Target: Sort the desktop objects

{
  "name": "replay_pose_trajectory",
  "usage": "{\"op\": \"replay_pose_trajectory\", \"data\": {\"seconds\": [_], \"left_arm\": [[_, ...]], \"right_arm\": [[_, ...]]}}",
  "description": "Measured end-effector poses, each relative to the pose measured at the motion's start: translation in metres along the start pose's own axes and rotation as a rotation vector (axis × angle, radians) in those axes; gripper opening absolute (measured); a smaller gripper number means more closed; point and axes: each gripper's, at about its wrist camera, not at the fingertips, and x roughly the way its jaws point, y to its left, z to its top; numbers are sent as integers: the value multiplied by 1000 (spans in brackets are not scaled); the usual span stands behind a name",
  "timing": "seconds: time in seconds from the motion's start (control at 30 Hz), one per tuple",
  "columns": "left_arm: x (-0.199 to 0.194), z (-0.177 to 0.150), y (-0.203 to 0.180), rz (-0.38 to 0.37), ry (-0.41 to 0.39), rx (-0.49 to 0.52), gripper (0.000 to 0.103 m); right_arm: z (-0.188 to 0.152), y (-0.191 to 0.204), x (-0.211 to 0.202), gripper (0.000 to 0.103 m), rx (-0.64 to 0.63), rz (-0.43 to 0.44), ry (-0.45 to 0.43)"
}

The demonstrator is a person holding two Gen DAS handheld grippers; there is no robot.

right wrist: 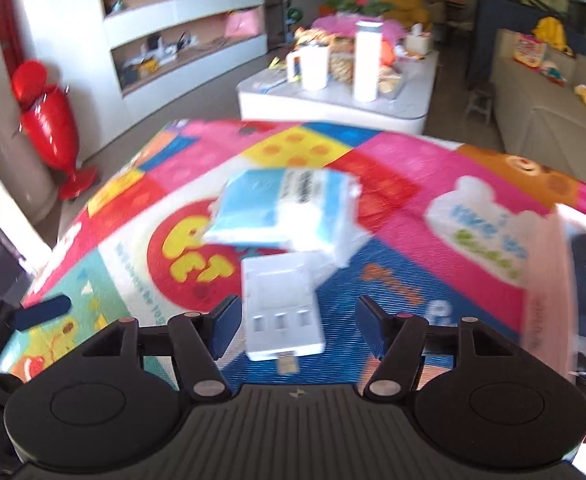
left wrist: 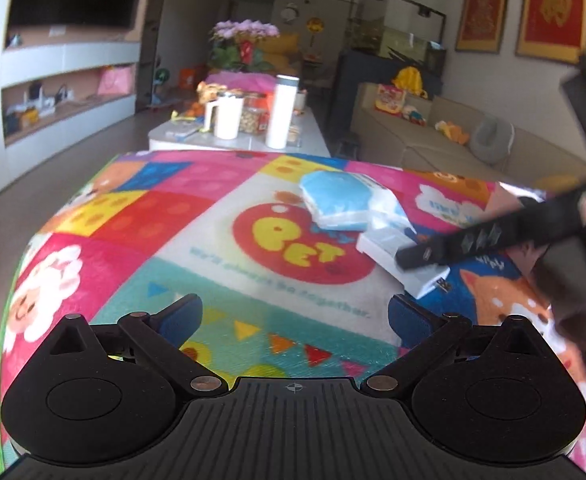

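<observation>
A brightly printed play mat (left wrist: 221, 216) with a fine woven-looking texture covers the work surface, its cartoon animals and a red apple shape bearing yellow letters showing in both views. On it lies a soft, crinkly plastic packet (left wrist: 345, 200) of blue and white, pillow-shaped. Touching its near edge is a flat white plastic charger (left wrist: 403, 256), rectangular and hard-edged, with a metal USB plug sticking out of one short end.

In the left wrist view, the left gripper (left wrist: 295, 316) hovers over bare mat with its black arms and blue rubbery pads spread wide, nothing between them. The charger lies ahead and to the right of it. A black finger of the right gripper (left wrist: 425, 256) reaches in from the right, its tip over the charger; whether it touches cannot be told.

In the right wrist view, which is blurred, the right gripper (right wrist: 297, 324) stands partly open with the charger (right wrist: 281, 308) lying between its blue pads. A gap shows on each side, so the pads do not press on it. Three small slots show on the charger's top face, and the packet (right wrist: 281, 208) lies just beyond it.

Only this view shows a glossy red vase (right wrist: 49, 128) by the wall on the left. Both show a white low table (left wrist: 313, 136) crowded with cups and jars beyond the mat
</observation>
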Motion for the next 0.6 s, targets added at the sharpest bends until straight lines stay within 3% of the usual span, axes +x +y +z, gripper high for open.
{"op": "replay_pose_trajectory", "data": {"seconds": [0.1,0.17,0.37,0.6], "left_arm": [[2,1,7,-12,8,-34,102],[3,1,4,-17,10,-23,102],[7,1,-14,-30,16,23,103],[12,-6,-66,-151,67,101,103]], "right_arm": [[-9,8,13,63,-45,-27,18],[-16,8,7,48,-60,-25,13],[-56,-1,-54,48,-81,-22,-10],[-129,-31,-122,48,-89,-49,39]]}}
